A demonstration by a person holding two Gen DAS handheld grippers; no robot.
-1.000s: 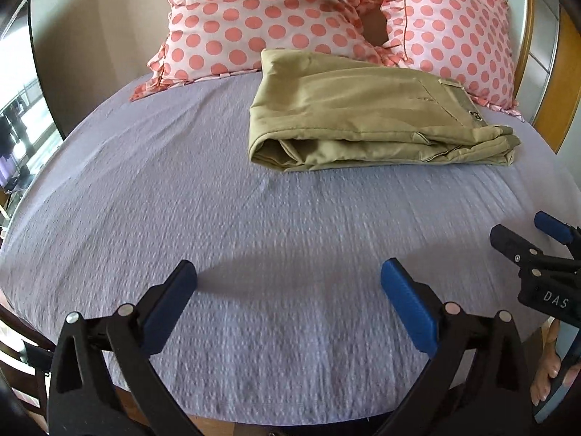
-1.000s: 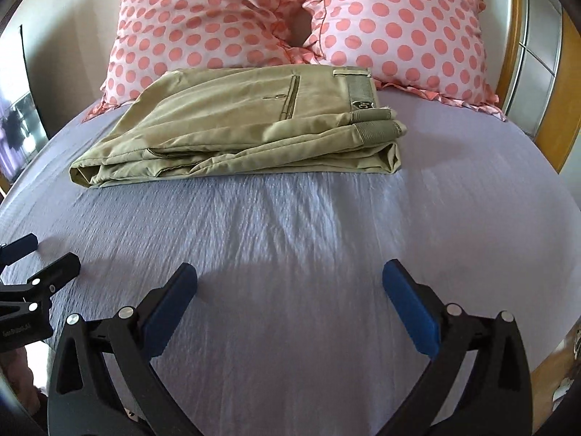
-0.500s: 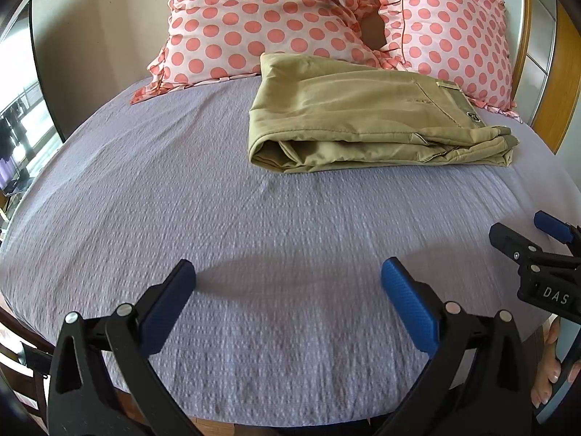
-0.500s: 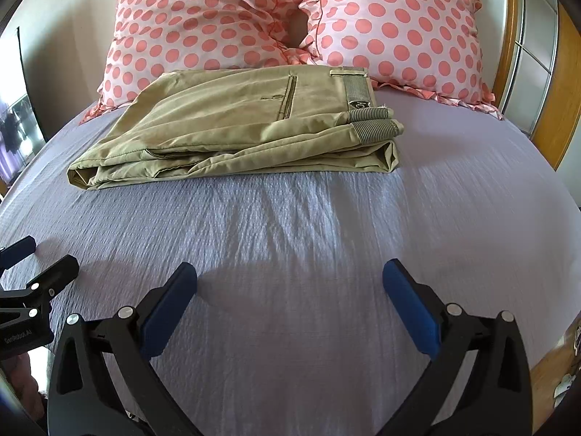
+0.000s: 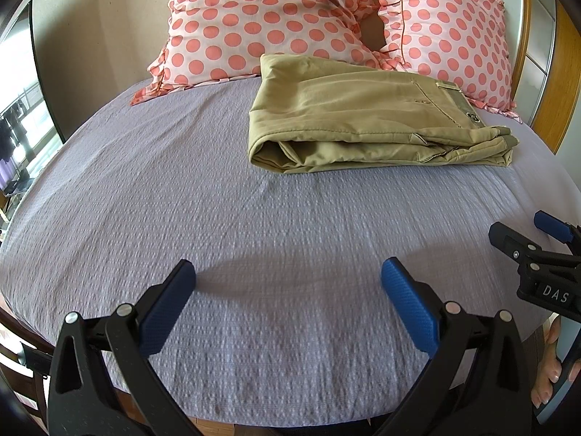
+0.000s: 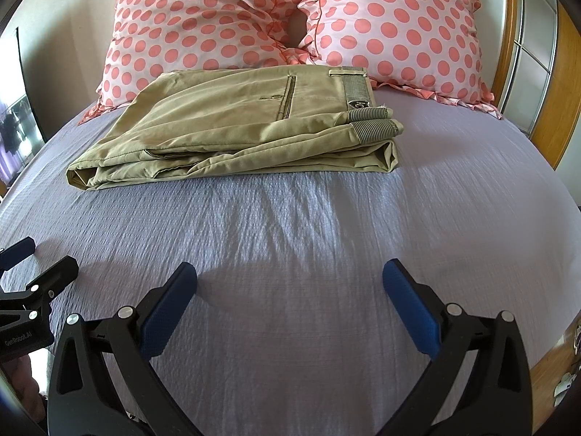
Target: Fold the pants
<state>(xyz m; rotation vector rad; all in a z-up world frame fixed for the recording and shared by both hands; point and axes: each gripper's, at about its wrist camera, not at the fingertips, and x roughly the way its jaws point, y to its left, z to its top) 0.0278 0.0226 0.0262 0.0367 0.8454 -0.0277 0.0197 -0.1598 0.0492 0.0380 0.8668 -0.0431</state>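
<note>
Khaki pants (image 6: 236,127) folded into compact stack, upper centre of frame, on lilac bedsheet (image 6: 308,236) just below two polka-dot pillows (image 6: 203,18). Waistband at stack's right end, fold loops at left. Left gripper (image 5: 288,290) and right gripper (image 6: 290,290) both spread wide, holding nothing, low in frame, well apart from stack. Fold judged complete. To finish well: keep pads off cloth, avoid snagging sheet; if tidying, press top layer flat, square staggered waistband edges.
</note>
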